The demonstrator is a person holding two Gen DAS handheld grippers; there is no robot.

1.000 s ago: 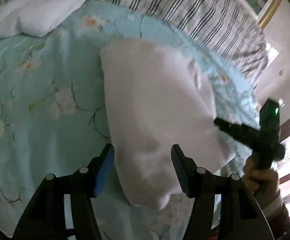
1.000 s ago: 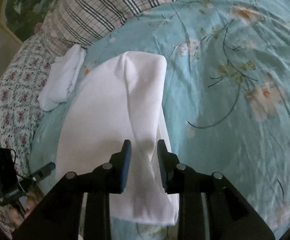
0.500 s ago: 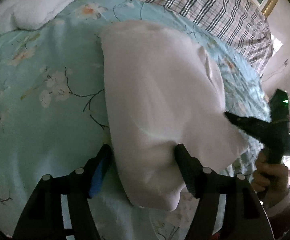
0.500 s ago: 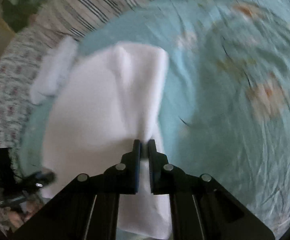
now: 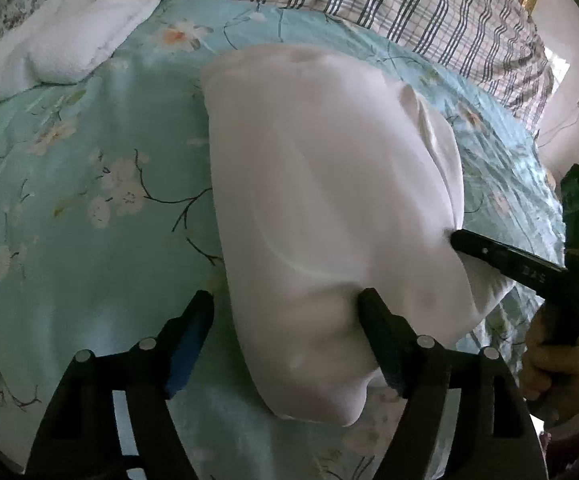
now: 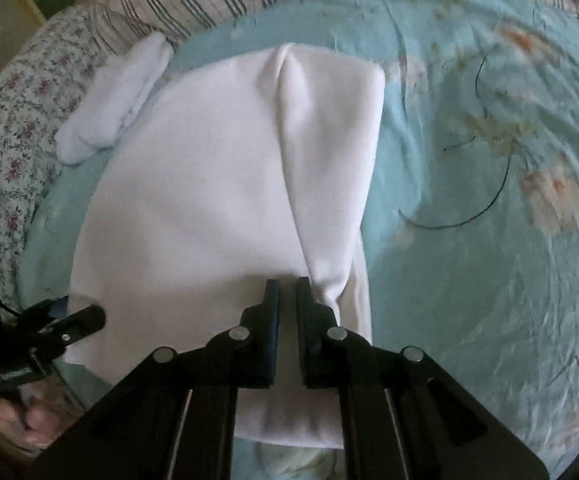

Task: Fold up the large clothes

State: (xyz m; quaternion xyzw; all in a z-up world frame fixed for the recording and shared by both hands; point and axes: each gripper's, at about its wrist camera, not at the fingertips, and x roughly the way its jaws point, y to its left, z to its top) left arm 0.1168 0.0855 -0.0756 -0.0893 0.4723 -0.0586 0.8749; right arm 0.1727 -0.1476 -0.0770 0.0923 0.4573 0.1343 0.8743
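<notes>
Since a second ago right gripper [image 6: 287, 292] pinched shut on near hem of white garment [image 5: 329, 200] mid-bedspread [image 5: 89, 168], left gripper [image 5: 285, 312] opening astride near-left corner; mid-fold, needing left pinch, then joint lift.

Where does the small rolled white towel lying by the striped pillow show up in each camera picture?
Left wrist view: small rolled white towel at upper left.
Right wrist view: same towel at left, above middle.
Shared landmark: the large white garment on the bed, beside the towel.
</notes>
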